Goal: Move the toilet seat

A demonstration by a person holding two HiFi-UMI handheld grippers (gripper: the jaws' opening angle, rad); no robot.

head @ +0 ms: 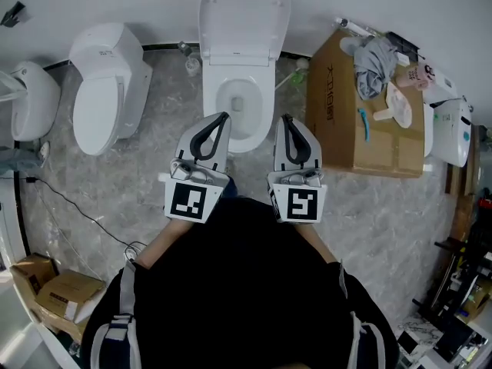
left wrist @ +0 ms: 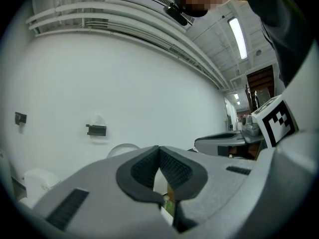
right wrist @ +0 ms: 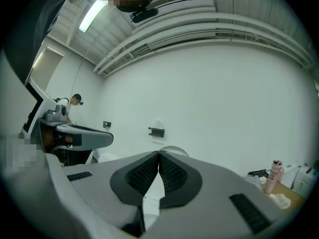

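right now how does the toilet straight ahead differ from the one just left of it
The middle toilet has its lid raised, leaving the bowl exposed; the left toilet has its lid down, covering the bowl. The middle toilet sits centred in the head view, square to the person; the left toilet sits off to the side and looks angled. Both are white and stand on the grey marbled floor.

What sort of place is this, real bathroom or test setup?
Probably a test or display room, not a home bathroom: the open toilet and closed toilet stand side by side, beside a cardboard box.
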